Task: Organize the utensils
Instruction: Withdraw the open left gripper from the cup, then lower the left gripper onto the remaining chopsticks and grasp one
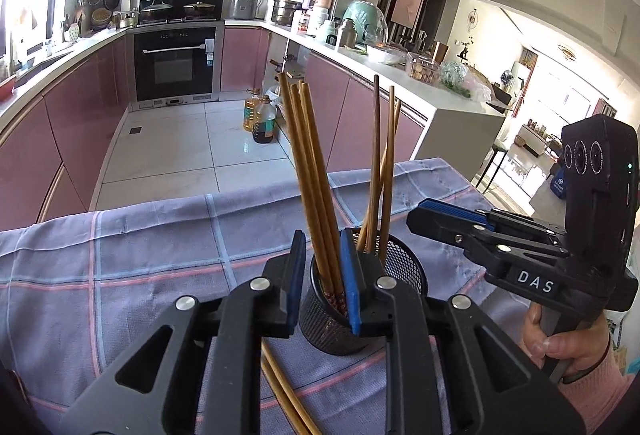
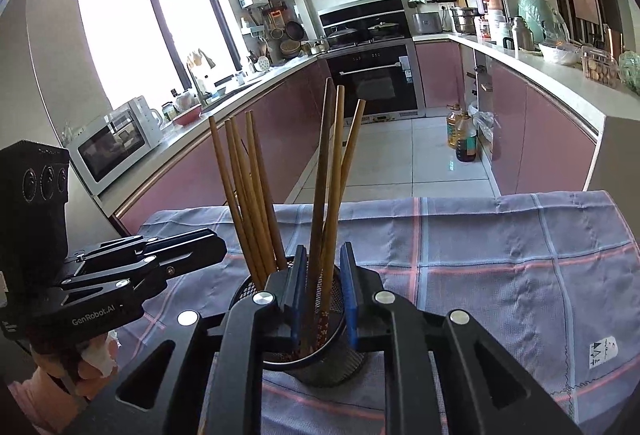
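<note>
left wrist cam low over checked tablecloth (image 1: 120, 255), facing oven (image 1: 176, 63), tight on mesh holder (image 1: 396, 259), right wrist cam (image 2: 324, 291) same close, angled toward window (image 2: 152, 31), both share holder, chopsticks (image 1: 312, 171), kitchen

Checked tablecloth (image 1: 140, 259) — mesh holder (image 1: 400, 267), chopsticks (image 1: 280, 387)

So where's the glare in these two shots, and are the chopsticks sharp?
Left wrist view: room beyond the counter washes out white at right. Right wrist view: window blown out. Chopsticks sharp in both; straight edges bow near the frame borders.
</note>
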Available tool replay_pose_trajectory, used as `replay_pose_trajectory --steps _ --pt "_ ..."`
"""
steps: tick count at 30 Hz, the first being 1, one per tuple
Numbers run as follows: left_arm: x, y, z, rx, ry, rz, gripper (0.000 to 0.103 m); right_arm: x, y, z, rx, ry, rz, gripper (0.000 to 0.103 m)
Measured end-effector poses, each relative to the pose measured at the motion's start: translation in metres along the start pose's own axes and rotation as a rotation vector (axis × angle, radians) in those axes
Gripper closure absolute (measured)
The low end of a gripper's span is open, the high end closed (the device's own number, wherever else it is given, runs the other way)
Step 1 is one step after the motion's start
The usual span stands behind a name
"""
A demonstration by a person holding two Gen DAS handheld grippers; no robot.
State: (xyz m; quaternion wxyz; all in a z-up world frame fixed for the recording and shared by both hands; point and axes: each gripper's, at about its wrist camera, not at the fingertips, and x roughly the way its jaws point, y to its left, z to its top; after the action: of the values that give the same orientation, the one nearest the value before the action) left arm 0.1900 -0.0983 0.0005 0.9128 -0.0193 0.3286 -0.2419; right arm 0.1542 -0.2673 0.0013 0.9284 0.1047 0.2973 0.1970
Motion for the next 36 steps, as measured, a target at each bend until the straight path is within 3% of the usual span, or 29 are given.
replay_pose_trajectory --steps 8,18,22,36 --pt "-0.038 0.017 -0.032 -0.023 -0.036 0.014 0.079 -0.028 0.022 -0.026 -0.020 -0.012 0.106 0.074" --pt "-0.057 0.039 -0.097 -0.070 0.034 0.087 0.072 -0.006 0.038 -0.073 -0.006 0.119 0.164 0.067" --pt "-0.056 0.036 -0.116 -0.064 0.056 0.136 0.071 0.002 0.046 -0.085 -0.009 0.155 0.173 0.059" --pt "-0.055 0.027 -0.136 -0.064 0.098 0.145 0.069 0.016 0.072 -0.109 -0.034 0.229 0.170 0.050"
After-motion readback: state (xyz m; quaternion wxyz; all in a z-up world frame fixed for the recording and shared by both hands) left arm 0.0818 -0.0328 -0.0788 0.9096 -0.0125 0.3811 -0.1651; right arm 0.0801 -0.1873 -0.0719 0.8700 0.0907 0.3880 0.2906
